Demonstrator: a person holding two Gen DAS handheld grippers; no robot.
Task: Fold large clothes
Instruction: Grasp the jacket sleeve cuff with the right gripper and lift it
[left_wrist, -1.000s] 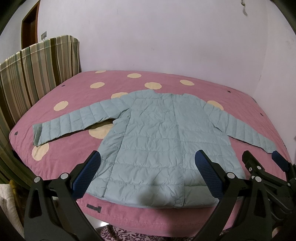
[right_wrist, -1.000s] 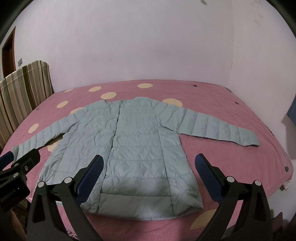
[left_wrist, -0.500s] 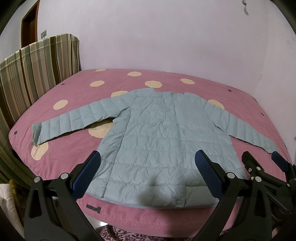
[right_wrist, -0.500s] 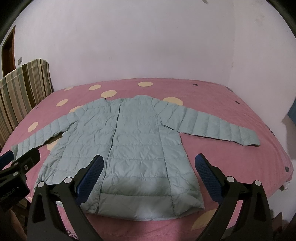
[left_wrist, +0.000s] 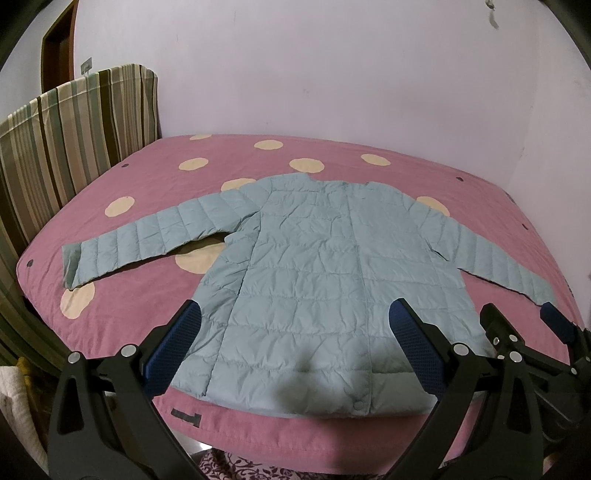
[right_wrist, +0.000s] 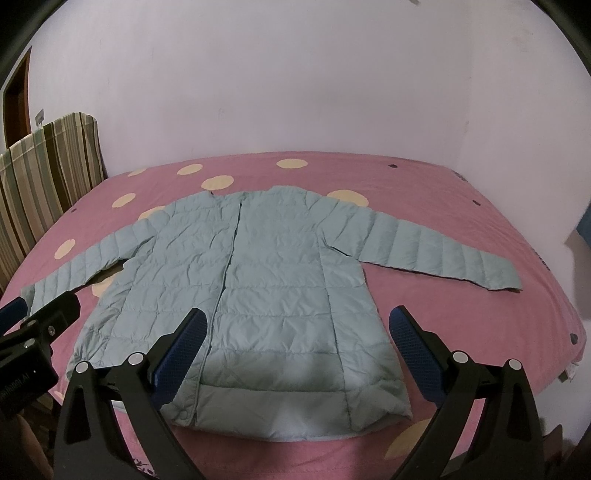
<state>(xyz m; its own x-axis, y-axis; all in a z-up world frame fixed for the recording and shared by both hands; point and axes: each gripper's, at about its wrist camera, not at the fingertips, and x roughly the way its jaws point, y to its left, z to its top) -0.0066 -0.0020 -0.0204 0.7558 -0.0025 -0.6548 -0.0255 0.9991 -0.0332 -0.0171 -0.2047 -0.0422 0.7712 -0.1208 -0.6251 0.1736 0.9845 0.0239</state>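
A light blue quilted jacket (left_wrist: 317, 280) lies flat and face up on the pink bed (left_wrist: 155, 192), both sleeves spread out sideways. It also shows in the right wrist view (right_wrist: 273, 291). My left gripper (left_wrist: 295, 350) is open and empty, held above the jacket's hem near the bed's front edge. My right gripper (right_wrist: 297, 350) is open and empty, also above the hem. The right gripper shows at the right edge of the left wrist view (left_wrist: 524, 339), and the left gripper at the left edge of the right wrist view (right_wrist: 37, 328).
The bed cover is pink with cream dots. A striped headboard (left_wrist: 66, 147) stands at the bed's left end. White walls (left_wrist: 332, 74) close the far side and right side. A brown door (left_wrist: 55, 48) is at the far left.
Both grippers have moved slightly forward and up over the bed's front edge; the jacket sits a little lower in view. The jacket has not moved.
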